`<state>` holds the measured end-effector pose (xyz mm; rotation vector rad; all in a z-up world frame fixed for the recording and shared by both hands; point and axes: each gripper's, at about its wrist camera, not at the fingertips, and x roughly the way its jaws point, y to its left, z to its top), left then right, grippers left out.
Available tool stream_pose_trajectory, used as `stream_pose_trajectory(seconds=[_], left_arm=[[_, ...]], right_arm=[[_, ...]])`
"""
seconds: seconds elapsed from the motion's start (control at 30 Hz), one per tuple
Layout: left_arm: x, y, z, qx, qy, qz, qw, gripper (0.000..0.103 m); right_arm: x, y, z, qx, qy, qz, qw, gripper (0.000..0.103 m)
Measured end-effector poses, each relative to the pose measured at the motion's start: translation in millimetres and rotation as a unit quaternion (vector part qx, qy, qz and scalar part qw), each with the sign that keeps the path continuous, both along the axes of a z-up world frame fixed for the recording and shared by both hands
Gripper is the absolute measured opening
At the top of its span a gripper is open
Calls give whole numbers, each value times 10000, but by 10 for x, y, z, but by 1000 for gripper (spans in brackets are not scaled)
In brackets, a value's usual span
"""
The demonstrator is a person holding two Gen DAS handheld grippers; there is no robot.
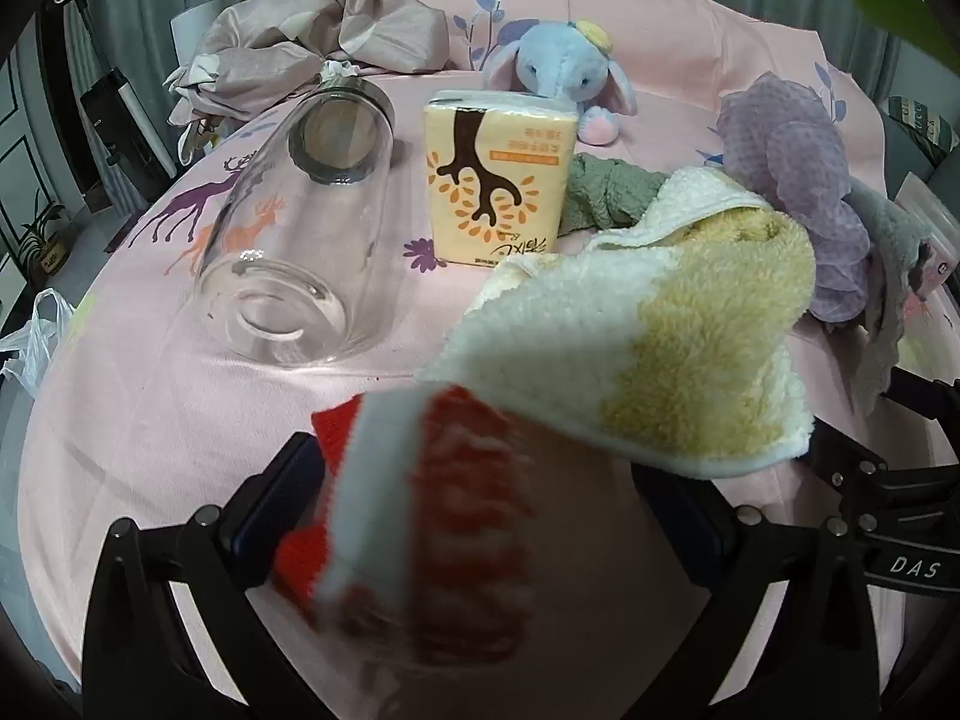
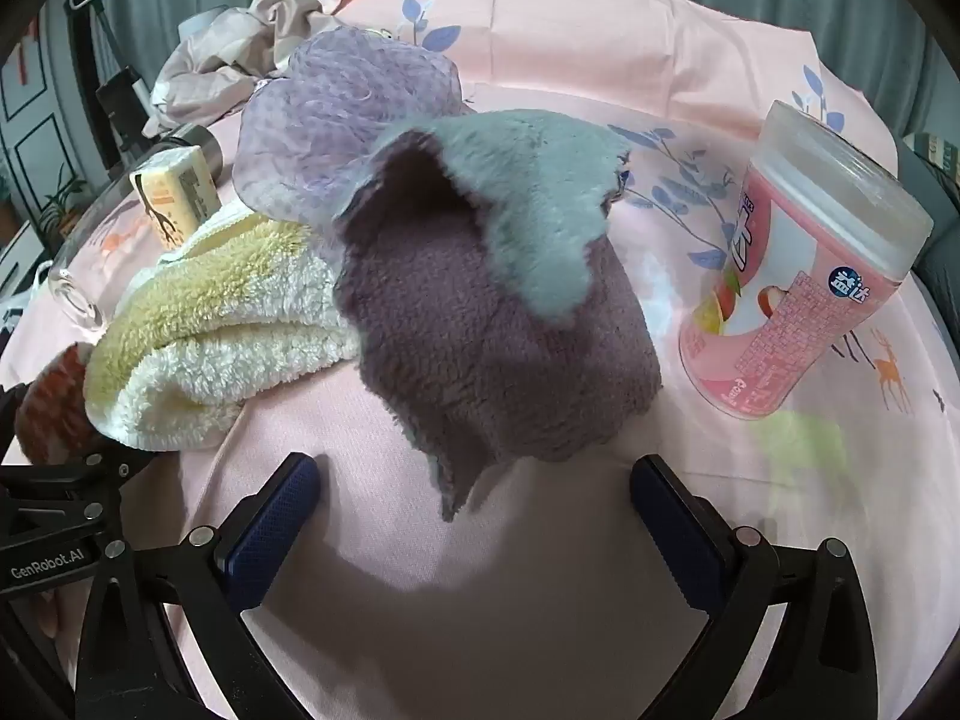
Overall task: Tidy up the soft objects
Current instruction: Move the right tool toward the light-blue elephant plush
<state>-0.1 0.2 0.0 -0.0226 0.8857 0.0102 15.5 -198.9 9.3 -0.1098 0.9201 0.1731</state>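
Soft objects are half gathered: yellow towel, grey cloth and purple mesh touch; the elephant lies beyond the towel. Both grippers gape, spread; a red sock hangs blurred between the left's.

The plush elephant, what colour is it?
Light blue plush elephant with pink ears; left wrist view shows it best.
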Motion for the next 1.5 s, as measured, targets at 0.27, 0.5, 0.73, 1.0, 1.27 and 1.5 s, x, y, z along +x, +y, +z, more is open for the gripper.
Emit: stream_pose_trajectory(seconds=[0.27, 0.5, 0.73, 1.0, 1.27, 1.5], left_arm=[[-1, -8, 0, 20, 8, 0, 10000, 102], [0, -6, -1, -1, 19, -18, 10000, 102], [14, -2, 11, -10, 127, -130, 9998, 101], [-165, -19, 135, -204, 501, -372, 9978, 90], [-324, 60, 436, -528, 382, -381, 9971, 79], [-394, 172, 746, -820, 167, -382, 9958, 72]], right_arm=[[-2, 1, 1, -10, 8, 0, 10000, 103], [-6, 2, 4, -10, 3, 0, 10000, 103], [-8, 3, 5, -10, 6, 0, 10000, 103], [-10, 3, 5, -10, 5, 0, 10000, 103], [-26, 29, 61, -20, 152, -247, 9996, 103], [-339, 188, 683, 275, -554, 37, 9981, 103]])
